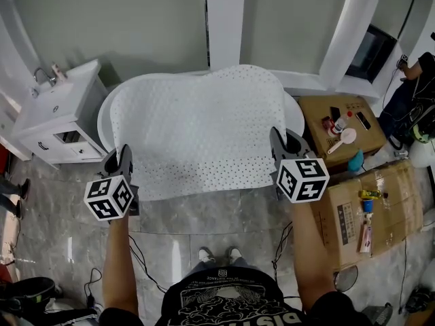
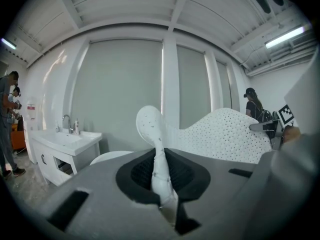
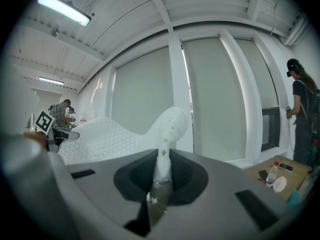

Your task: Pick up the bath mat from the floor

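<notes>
**Lift stage, both near corners gripped.** The left gripper [image 1: 121,160] has its jaws closed almost fully on the near left corner of the bath mat [image 1: 197,131]. In the left gripper view the white perforated sheet is pinched thin between the pads and curls upward just ahead of them. The right gripper [image 1: 285,148] is clamped in the same way on the near right corner, with the edge squeezed flat between its jaws and rising ahead of them.

The mat spreads forward from both pairs of jaws and spans the gap between them, above the grey floor [image 1: 204,212]. Its far part overlies a white fixture [image 1: 103,117]; whether it rests there cannot be told.

Judged step: the pick-up is largely made, with the near edge up off the floor and the far part not yet shown clear. The next move calls for bringing both grippers up together, level with each other and keeping the same spacing. That way the sheet neither sags nor slips from the thin pinch at either corner.
</notes>
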The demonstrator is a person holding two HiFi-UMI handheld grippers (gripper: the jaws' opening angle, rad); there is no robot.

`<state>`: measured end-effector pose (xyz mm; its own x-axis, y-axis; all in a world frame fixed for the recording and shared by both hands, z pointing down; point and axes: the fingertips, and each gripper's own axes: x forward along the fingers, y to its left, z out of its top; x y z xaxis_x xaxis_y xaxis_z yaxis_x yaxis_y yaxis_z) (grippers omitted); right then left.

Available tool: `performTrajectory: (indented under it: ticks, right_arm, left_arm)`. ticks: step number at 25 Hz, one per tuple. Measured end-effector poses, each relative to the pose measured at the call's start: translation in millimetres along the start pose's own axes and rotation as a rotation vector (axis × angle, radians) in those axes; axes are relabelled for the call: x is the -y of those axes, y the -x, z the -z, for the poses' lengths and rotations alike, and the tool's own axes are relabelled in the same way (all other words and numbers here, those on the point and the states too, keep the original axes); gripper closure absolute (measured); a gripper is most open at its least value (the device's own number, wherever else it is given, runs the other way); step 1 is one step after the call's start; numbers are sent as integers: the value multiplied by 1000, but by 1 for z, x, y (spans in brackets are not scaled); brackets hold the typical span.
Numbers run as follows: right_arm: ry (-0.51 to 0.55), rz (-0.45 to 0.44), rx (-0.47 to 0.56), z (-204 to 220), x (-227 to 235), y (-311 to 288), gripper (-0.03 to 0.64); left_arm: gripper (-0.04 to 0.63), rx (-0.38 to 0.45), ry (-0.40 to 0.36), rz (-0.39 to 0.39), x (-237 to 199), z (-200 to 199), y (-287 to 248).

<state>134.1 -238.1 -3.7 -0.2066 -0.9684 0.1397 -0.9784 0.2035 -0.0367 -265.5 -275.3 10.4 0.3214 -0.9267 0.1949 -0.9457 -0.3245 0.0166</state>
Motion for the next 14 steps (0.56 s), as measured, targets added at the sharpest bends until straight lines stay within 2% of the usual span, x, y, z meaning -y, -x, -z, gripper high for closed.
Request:
performTrajectory:
  ticks: [14]
  right_arm:
    - [11, 29, 1, -3, 0, -1, 594]
  left_arm:
    - [565, 18, 1, 13, -7, -8, -11]
